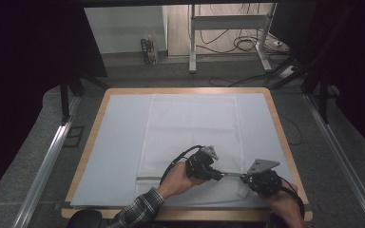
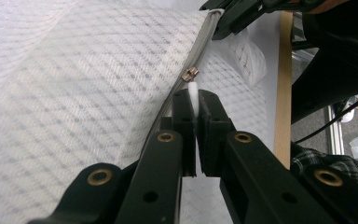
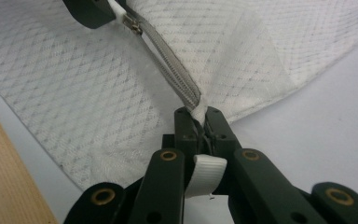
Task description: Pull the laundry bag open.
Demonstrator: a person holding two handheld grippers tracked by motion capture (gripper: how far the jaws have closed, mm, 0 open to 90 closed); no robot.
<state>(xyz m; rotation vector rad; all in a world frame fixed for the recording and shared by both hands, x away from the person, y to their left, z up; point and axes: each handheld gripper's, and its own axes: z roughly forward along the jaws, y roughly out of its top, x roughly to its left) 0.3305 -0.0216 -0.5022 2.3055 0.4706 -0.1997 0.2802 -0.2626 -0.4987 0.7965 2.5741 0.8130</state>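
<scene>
Where the two grippers meet near the front edge of the table (image 1: pixel 266 102), the high view is too small and dim to show the zipper between them, and the person's forearms are cut off at the bottom edge. The left gripper (image 2: pixel 194 95) has its jaws pressed together on a small white pull tab (image 2: pixel 193 91), whose lower part is hidden between the pads; the brass slider (image 2: pixel 189 73) lies just beyond the tips on the grey zipper tape (image 2: pixel 200 49). The right gripper (image 3: pixel 199 112) is likewise clamped tight, pinching the white fabric end of the zipper (image 3: pixel 177 74), with a short white ribbed strap (image 3: pixel 204 175) hanging out between its jaws. From that pinch the grey zipper runs up and away to the left gripper's tip at the top of the right gripper view, where the slider sits just beside the white tab. The white mesh bag (image 2: pixel 74 84) lies flat on a pale cloth (image 1: pixel 119 142) that covers most of the wooden table, its near corner folded and bunched close to the right gripper. In the high view the left gripper (image 1: pixel 217 175) and the right gripper (image 1: pixel 243 177) sit low and near each other, both hands resting at the near right part of the table. Beyond the table, a metal frame (image 1: pixel 228 28) and loose cables (image 1: pixel 247 45) stand on the grey floor, well apart from the work.
</scene>
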